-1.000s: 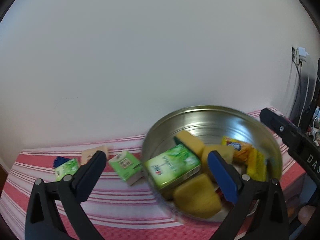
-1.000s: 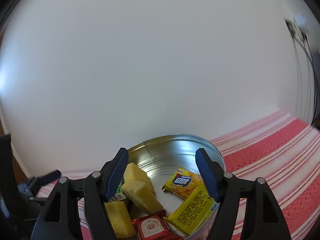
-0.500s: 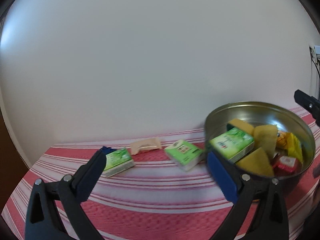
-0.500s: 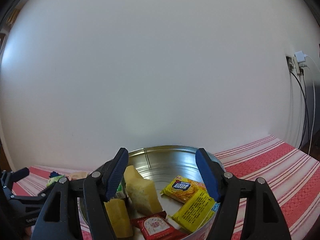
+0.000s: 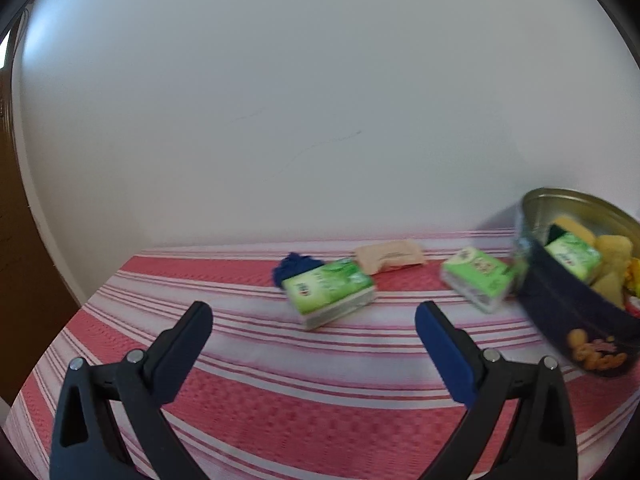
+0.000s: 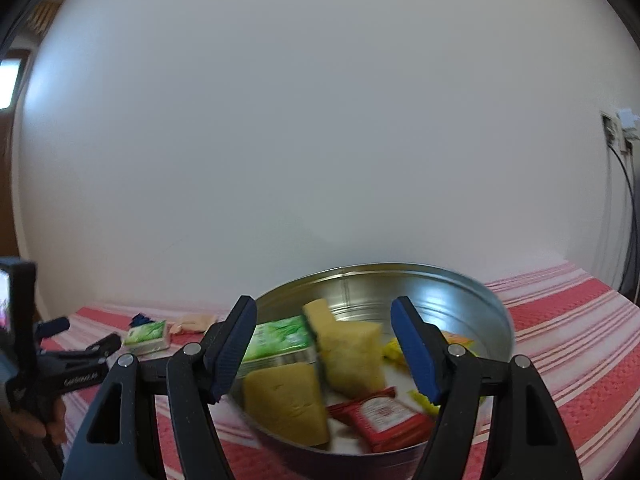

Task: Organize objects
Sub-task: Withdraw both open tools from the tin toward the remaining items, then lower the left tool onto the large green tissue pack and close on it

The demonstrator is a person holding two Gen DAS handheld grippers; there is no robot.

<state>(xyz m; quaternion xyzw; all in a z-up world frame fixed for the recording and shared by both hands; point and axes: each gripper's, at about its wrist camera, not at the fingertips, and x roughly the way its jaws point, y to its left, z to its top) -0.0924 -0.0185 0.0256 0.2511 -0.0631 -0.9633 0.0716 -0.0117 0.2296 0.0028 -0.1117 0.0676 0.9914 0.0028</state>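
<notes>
Left wrist: our left gripper (image 5: 314, 320), jaws wide w/ nothing between, has swung left; the tin (image 5: 576, 320) has slid to the frame's right edge, green packet (image 5: 330, 290) now ahead on the striped cloth (image 5: 280, 400).

Right wrist: our right gripper (image 6: 322, 344), jaws spread, grasping nothing, still hovers over the tin (image 6: 472, 300), which looks closer w/ sponges (image 6: 286, 400) inside.

Between the right jaws sits a shiny bare-metal tin (image 6: 460, 296) holding matt, porous yellow sponges (image 6: 286, 404) and a glossy red foil packet (image 6: 384, 416). Under the left jaws lies a coarse woven cloth (image 5: 320, 400).
</notes>
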